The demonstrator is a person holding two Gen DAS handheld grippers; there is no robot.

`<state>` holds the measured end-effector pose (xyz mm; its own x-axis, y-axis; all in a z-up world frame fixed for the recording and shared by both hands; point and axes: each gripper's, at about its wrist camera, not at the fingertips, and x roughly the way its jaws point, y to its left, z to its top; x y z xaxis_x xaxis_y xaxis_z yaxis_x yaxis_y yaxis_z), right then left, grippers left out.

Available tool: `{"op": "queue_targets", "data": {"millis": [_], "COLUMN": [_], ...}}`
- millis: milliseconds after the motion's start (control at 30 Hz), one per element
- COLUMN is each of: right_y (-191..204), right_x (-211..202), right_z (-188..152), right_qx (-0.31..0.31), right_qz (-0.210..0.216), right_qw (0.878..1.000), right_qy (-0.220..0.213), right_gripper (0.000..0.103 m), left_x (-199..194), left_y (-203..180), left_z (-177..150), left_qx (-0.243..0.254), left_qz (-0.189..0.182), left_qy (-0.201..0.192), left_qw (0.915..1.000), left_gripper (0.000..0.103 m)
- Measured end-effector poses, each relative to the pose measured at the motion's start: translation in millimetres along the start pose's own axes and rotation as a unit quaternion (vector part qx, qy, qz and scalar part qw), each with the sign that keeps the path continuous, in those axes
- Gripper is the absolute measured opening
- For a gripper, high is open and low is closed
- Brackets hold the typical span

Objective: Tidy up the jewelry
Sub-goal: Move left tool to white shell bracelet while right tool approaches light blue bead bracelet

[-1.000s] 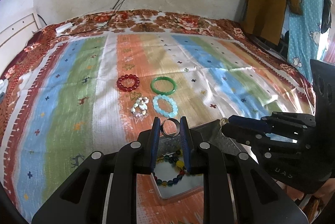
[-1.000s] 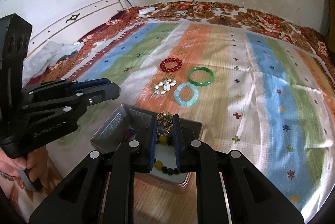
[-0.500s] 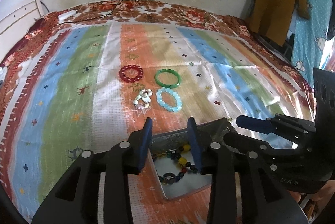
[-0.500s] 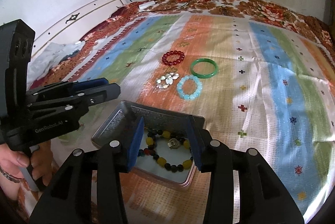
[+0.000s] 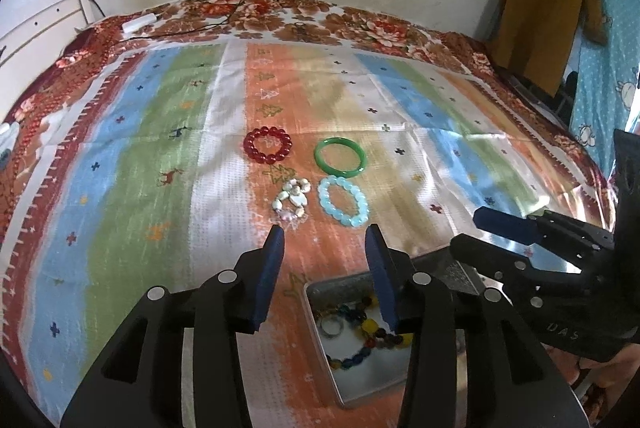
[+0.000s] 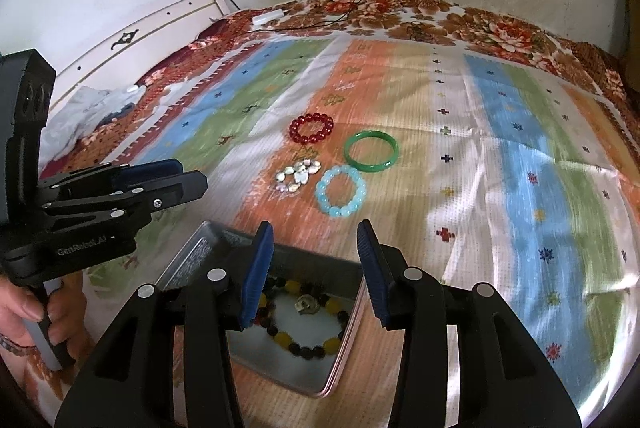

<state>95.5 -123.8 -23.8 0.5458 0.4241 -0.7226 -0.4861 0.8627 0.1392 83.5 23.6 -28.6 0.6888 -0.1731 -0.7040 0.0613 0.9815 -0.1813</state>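
In the left wrist view the left gripper (image 5: 325, 240) fills the bottom of the frame, its blue-padded jaws apart and opening wider, with nothing between them — only the striped bedspread (image 5: 132, 163) shows in the gap. Lower right of centre sits a metal tray (image 5: 320, 340), partly behind the right-hand finger; inside it lie a multicoloured bead bracelet (image 5: 366, 344) and a small silver ring (image 5: 332, 328). The right gripper (image 5: 468, 232) reaches in from the right edge.

In the right wrist view the right gripper (image 6: 316, 240) stands at the bottom with its jaws parted and empty, over the tray (image 6: 192, 252). There the tray holds a yellow-and-dark bead bracelet (image 6: 304, 344) with a small gold-toned piece (image 6: 306, 304) lying inside its loop. The left gripper (image 6: 188, 175) comes in from the left edge, gripped by a person's hand (image 6: 24, 312) at lower left.

Above the tray, in mid-frame, four pieces rest on the bedspread, near one another: a red bead bracelet (image 6: 311, 127), a green bangle (image 6: 371, 151), a pale blue bead bracelet (image 6: 341, 195) and a cluster of white shell beads (image 6: 298, 175) — the blue one lies nearest the tray
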Motion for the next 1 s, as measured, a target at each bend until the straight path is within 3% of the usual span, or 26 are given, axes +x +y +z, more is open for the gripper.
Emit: {"op": "queue_targets", "data": {"millis": [567, 1000], "right_y": [-18, -35], "right_x": [27, 51], "right_z": [29, 46], "right_qx": [0.01, 0.016], "right_qz": [-0.009, -0.012], "right_qw": [1.0, 0.999], "right_qy": [0.009, 0.032], "right_gripper": [0.05, 0.05], "left_x": [33, 54], "left_y": [9, 22], "left_z": [28, 44], "left_qx": [0.012, -0.003], "left_qz": [0.02, 0.013], "left_qy": [0.022, 0.039], "left_qw": [0.9995, 0.9992], "left_gripper": [0.047, 0.049]}}
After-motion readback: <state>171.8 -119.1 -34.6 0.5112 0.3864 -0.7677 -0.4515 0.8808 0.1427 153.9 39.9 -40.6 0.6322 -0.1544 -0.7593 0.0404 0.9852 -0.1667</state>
